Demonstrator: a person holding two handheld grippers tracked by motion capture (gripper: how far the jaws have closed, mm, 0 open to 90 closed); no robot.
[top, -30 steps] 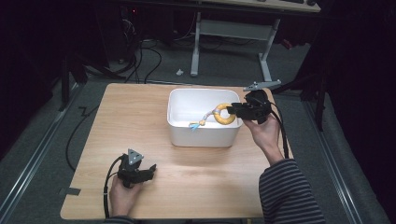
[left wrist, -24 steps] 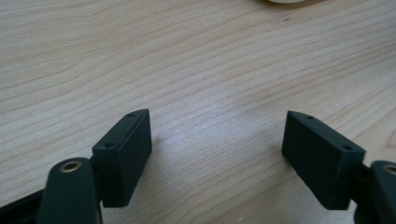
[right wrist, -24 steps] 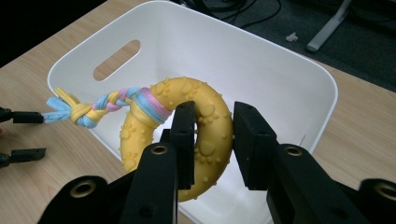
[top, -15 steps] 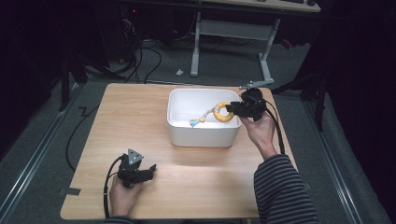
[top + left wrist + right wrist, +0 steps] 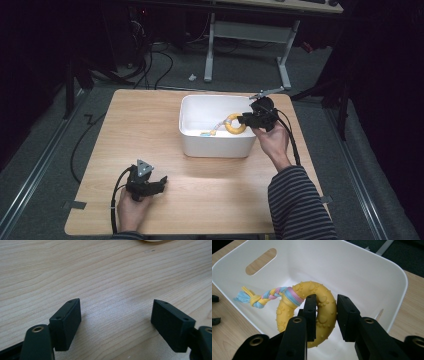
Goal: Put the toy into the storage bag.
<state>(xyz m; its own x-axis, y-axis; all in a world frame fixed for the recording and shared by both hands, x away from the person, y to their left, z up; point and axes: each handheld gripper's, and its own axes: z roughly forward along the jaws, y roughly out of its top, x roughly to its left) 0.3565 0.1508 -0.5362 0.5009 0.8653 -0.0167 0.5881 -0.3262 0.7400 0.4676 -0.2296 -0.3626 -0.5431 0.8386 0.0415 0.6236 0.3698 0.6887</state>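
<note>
Ring toy [image 5: 235, 123] lower in bin [image 5: 192, 107]; wooden table [image 5: 135, 130], dark room.

The ring toy [image 5: 322, 312] is mustard yellow, studded with raised dots and small paw-print marks, and a braided rope tail [image 5: 265, 297] of pale blue, pink and yellow is tied round it, ending in a blue and yellow knot. The bin [image 5: 192, 135] is plain glossy white, and the desk [image 5: 150, 125] is light wood with a fine wavy grain. Both the right gripper [image 5: 325, 315] and the left gripper [image 5: 116, 326] are matt black with brass-coloured rivets, the left one bears a grey three-cornered plate [image 5: 144, 167], and the person's sleeve [image 5: 300, 205] is striped dark navy and grey.
</note>
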